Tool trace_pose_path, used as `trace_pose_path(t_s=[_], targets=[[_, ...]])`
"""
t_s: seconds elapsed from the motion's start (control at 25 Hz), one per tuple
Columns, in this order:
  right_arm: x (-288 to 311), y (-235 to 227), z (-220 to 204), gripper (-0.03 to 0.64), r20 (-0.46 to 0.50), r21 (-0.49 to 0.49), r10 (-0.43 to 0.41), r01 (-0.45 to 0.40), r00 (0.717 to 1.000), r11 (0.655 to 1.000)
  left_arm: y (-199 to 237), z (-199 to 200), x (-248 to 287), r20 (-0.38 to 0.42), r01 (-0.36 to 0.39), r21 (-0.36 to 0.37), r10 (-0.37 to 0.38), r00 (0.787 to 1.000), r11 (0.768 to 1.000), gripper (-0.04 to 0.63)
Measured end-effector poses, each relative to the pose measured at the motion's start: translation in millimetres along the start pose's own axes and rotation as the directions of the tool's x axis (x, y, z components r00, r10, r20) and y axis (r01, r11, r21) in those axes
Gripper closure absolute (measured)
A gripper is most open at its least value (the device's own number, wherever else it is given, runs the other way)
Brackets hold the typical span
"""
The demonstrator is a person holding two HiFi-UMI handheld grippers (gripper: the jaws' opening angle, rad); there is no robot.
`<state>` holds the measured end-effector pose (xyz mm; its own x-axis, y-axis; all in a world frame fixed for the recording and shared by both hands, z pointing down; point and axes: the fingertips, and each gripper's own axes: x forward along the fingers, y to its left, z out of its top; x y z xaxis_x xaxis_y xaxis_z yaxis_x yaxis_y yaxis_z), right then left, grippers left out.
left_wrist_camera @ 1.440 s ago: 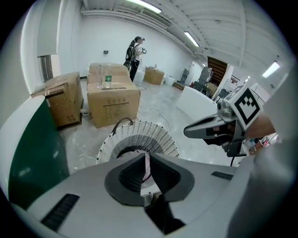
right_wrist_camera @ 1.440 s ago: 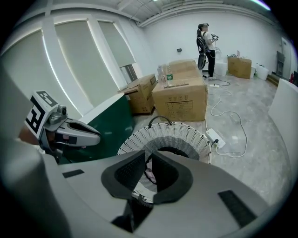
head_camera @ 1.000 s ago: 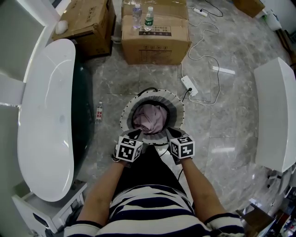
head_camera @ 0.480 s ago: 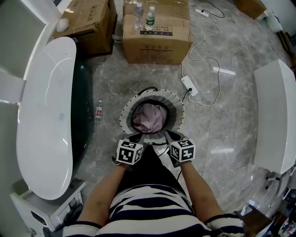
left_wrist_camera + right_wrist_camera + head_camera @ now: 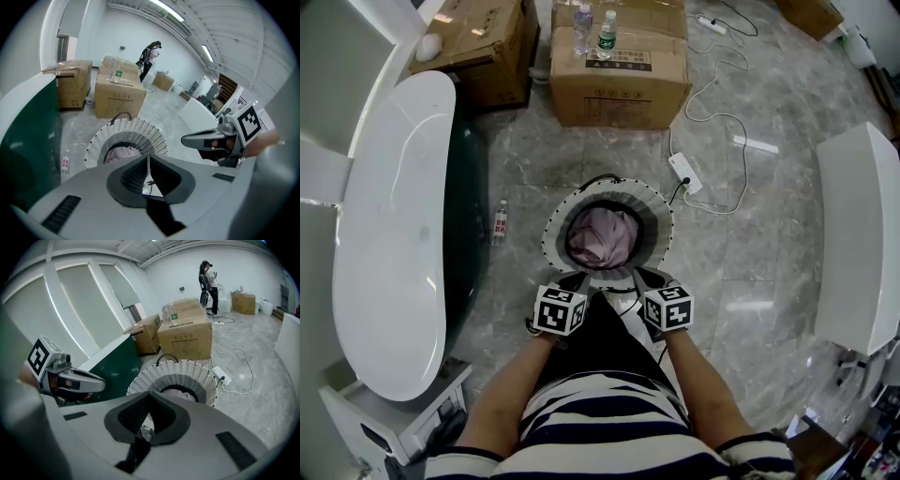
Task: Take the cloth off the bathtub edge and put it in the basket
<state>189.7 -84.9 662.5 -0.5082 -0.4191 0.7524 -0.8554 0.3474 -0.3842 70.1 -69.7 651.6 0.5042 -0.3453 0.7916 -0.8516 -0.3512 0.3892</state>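
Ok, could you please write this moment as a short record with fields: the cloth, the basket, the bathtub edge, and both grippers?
cloth: pink, bunched, lying inside the basket
basket: white, woven, on the floor in front of the person
bathtub: white, at the left; no cloth visible on its edge
left gripper: jaws together, nothing held, by the basket's near rim
right gripper: jaws together, nothing held, by the same rim

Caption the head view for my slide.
Pink cloth in the white woven basket; left gripper and right gripper, both shut, at its near rim.
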Motion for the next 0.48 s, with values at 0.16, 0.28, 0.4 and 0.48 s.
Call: trace_pose_path(t_s=[0.16, 0.28, 0.4, 0.48], targets=[[1, -1, -7, 0.591, -0.013, 0.005, -0.002, 0.002, 1.000, 1.000, -3, -2, -1, -0.002, 0.003, -0.006, -0.003, 1.000, 1.000, 0.561], [0, -1, -10, 0.591, -0.020, 0.009, -0.001, 0.001, 1.000, 1.000, -3, -2, -2, -0.001, 0.001, -0.008, -0.001, 1.000, 1.000, 0.561], [0, -2, -12, 0.591, -0.026, 0.006, -0.002, 0.002, 1.000, 1.000, -3, -2, -1, -0.002, -0.003, -0.016, 0.003, 1.000, 1.000, 0.561], [-1, -4, -12, 0.591, -0.027, 0.006, -0.005, 0.005, 1.000, 1.000, -3, 0, 0, -0.001, 0.000, -0.031, 0.000, 1.000, 1.000, 0.561]])
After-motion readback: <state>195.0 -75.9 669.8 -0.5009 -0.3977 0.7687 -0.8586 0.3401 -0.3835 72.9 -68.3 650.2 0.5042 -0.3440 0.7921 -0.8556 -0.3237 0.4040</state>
